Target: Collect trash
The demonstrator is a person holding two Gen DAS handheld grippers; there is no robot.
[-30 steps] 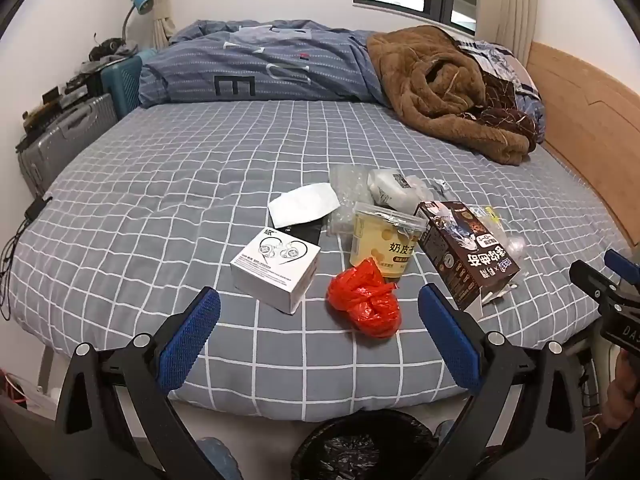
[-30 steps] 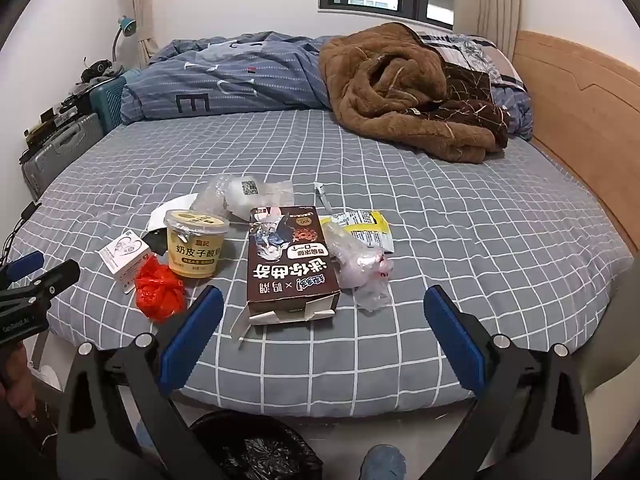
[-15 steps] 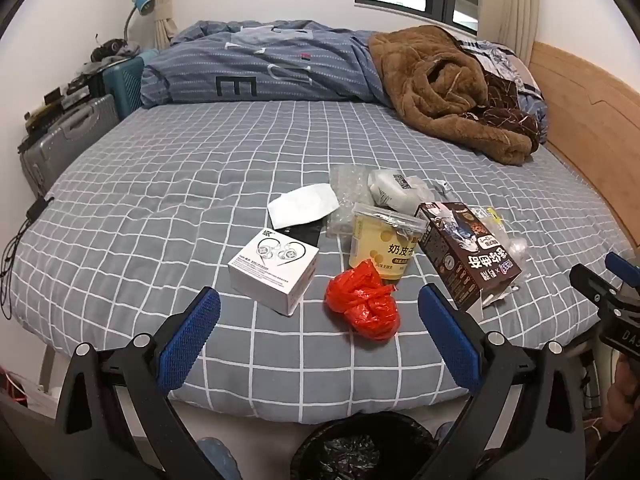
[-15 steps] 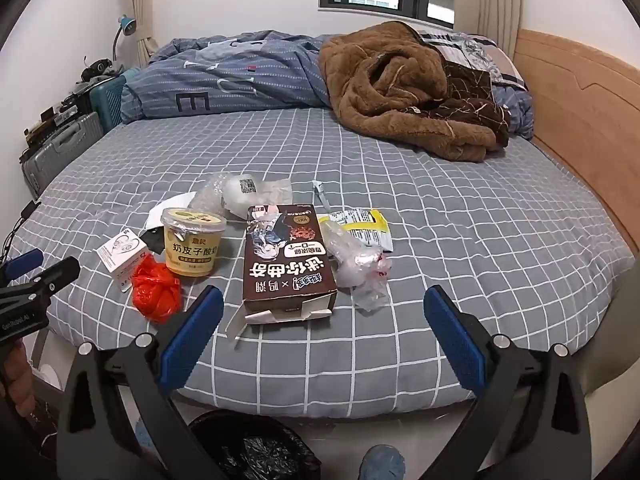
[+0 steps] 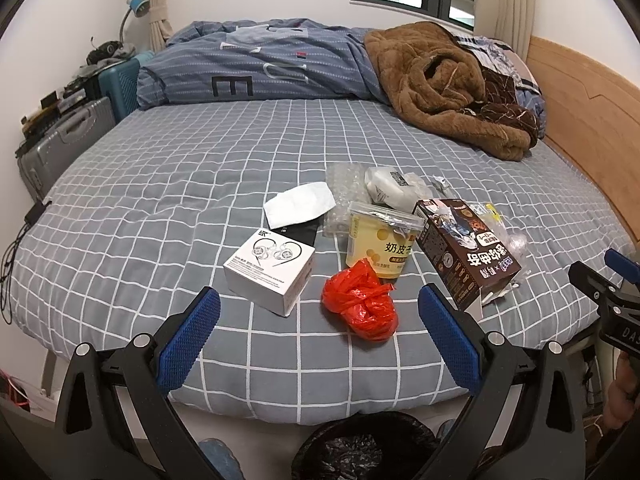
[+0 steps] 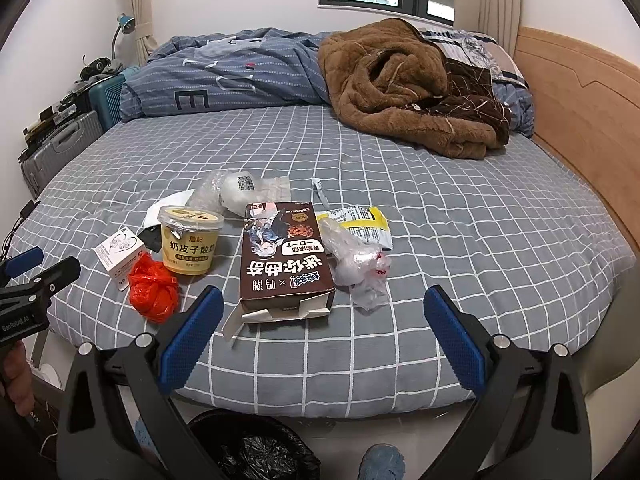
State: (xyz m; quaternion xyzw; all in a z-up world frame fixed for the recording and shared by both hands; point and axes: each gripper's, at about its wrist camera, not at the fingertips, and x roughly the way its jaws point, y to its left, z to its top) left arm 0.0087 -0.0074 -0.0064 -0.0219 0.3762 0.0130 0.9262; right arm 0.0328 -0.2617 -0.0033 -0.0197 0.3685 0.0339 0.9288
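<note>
The left gripper [image 5: 318, 334] and the right gripper [image 6: 323, 332] both hang with jaws wide and empty over the near edge of the bed [image 6: 460, 216], and a black-lined trash bin [image 6: 256, 448] stands on the floor at 6 o'clock below them. On the grey checked sheet the trash lies in one cluster: a red plastic bag [image 5: 360, 306] just beside the yellow cup [image 5: 380, 240], with a white earphone box [image 5: 270, 270] at its 9 o'clock. The brown carton [image 6: 286, 256] lies flat, its long axis from 12 to 6 o'clock with the open flaps toward the bed edge, and crumpled clear plastic [image 6: 356, 260] touches it at 3 o'clock.
</note>
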